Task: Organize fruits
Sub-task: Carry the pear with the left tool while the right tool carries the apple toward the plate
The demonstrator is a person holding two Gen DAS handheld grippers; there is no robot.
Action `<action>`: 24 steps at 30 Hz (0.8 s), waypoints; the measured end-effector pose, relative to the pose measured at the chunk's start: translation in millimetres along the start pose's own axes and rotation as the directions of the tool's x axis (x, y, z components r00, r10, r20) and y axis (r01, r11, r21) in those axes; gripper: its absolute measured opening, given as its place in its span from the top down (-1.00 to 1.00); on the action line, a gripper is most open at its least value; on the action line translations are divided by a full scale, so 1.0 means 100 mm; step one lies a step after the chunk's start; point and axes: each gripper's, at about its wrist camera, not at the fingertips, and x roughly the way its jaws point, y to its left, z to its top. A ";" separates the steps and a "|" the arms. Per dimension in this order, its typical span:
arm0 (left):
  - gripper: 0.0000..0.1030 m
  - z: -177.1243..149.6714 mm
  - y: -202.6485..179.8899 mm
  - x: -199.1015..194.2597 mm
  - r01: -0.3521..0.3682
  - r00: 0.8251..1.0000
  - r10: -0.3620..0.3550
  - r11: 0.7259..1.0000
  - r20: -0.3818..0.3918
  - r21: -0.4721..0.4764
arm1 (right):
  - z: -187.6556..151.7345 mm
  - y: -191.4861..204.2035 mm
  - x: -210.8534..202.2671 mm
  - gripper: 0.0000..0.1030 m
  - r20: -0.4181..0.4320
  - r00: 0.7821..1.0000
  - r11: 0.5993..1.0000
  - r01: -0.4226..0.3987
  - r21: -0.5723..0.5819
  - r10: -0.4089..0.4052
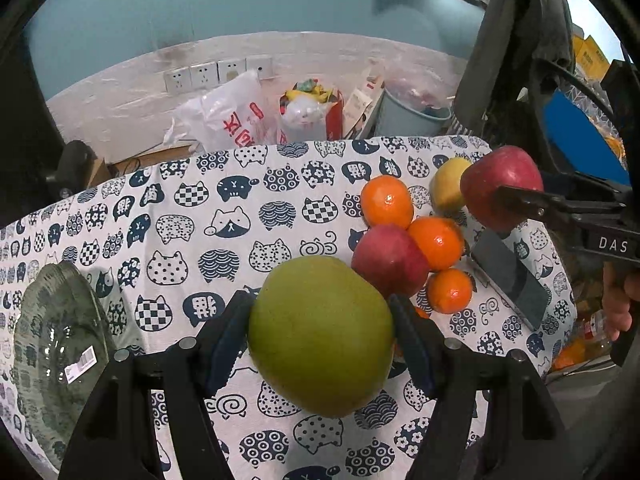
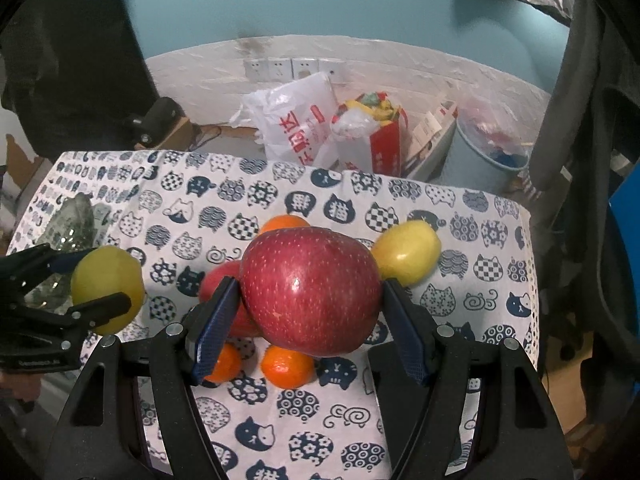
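Far left on the cat-print tablecloth (image 1: 224, 216) sits a clear glass plate (image 1: 60, 344), ribbed rim, white barcode sticker on it. Left gripper (image 1: 320, 340): jaws clamped on a green pear (image 1: 320, 336), skin smooth, dull yellow-green, held above the cloth. Just right, resting on the cloth: a second red apple (image 1: 390, 260), three oranges (image 1: 387, 201) glossy and touching, a yellow pear (image 1: 448, 188) behind. Right gripper (image 2: 312, 300): jaws clamped on a red apple (image 2: 310, 292), speckled, shiny, lifted over the cluster. Its body reads "DAS". Beyond the table, white plastic bag (image 1: 232, 116) with red characters, illegible.
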 end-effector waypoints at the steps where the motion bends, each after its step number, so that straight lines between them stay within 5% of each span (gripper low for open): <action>1: -0.40 0.00 0.01 -0.02 0.002 1.000 -0.002 1.000 0.001 -0.003 | 0.00 0.01 -0.01 -0.41 0.003 1.000 1.000 -0.001 -0.001 0.001; 24: -0.40 -0.01 0.41 -0.53 -0.028 0.996 0.035 0.997 0.088 -0.075 | 0.25 0.57 -0.26 -0.40 0.074 0.995 0.995 -0.067 -0.070 0.073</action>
